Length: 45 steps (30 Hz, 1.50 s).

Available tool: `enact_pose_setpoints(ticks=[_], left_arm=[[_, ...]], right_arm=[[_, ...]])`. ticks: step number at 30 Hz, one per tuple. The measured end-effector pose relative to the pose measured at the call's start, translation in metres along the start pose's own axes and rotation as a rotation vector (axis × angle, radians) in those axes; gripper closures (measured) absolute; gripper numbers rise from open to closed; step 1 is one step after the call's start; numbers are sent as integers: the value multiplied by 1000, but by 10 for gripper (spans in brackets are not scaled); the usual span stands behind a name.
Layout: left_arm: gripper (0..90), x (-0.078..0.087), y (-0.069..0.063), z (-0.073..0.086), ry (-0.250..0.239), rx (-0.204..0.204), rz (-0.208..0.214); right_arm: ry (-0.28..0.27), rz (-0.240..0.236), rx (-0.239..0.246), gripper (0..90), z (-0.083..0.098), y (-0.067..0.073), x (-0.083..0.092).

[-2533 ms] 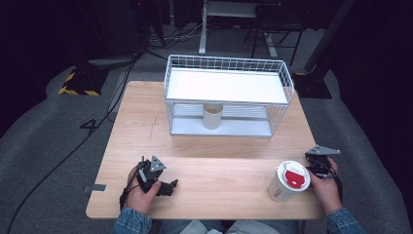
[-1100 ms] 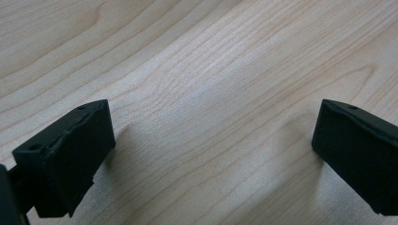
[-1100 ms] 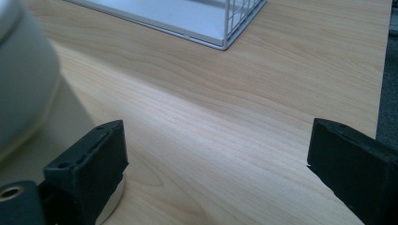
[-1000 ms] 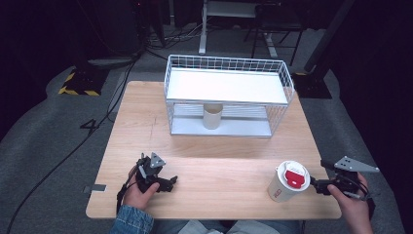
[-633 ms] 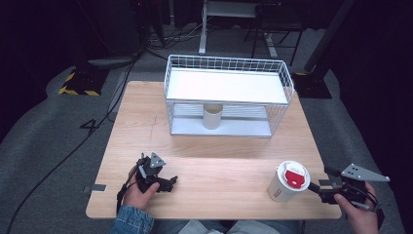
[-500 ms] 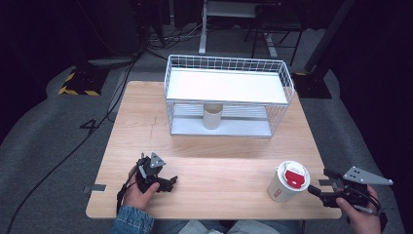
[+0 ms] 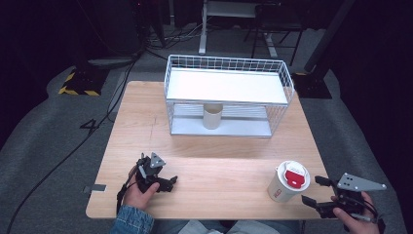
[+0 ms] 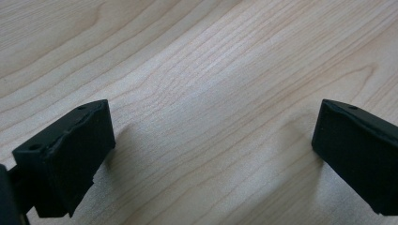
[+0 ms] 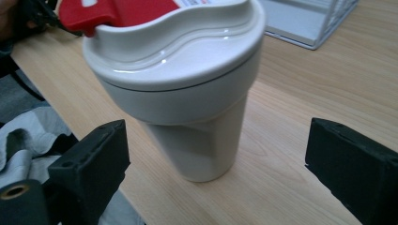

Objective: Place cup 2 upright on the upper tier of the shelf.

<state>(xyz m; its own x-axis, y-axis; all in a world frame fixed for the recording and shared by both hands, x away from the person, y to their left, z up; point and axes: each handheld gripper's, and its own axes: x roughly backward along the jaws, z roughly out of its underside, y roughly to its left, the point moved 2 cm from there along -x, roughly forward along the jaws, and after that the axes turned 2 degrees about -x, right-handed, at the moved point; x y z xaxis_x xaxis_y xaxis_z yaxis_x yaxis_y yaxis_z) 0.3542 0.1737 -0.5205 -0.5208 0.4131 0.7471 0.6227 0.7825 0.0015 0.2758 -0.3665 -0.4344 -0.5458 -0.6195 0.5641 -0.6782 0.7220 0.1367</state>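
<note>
I have drawn my right hand-held gripper back off the lidded white cup, its jaws spread, having just narrowed a little with nothing between them. The cup stands released near the table's right front corner. My left hand-held gripper rests spread.

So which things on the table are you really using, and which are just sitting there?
In use:
- white cup with the red-tabbed lid, upright near the table's front right corner
- right gripper, jaws open beside the cup, not touching it

Just there:
- white wire rack at the back
- beige cup under the rack's shelf
- left gripper, jaws open on bare table
</note>
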Motion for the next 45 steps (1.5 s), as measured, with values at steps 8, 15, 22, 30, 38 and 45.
enact_pose_setpoints(ticks=[8, 15, 22, 30, 38, 45], left_arm=[[2, 0, 0, 0, -1, 0, 0], [2, 0, 0, 0, -1, 0, 0], [2, 0, 0, 0, -1, 0, 0], [3, 1, 0, 1, 2, 2, -10], [3, 1, -1, 1, 1, 8, -12], [3, 1, -1, 1, 1, 8, -12]], right_arm=[[2, -58, -8, 65, 3, 6, -17], [-18, -63, -27, 63, 4, 10, -32], [-34, -59, -37, 40, 6, 13, -46], [-61, -32, -34, 37, 9, 16, -63], [-116, -22, -103, 62, 15, 15, -76], [-138, 5, -57, 96, 15, 16, -76]])
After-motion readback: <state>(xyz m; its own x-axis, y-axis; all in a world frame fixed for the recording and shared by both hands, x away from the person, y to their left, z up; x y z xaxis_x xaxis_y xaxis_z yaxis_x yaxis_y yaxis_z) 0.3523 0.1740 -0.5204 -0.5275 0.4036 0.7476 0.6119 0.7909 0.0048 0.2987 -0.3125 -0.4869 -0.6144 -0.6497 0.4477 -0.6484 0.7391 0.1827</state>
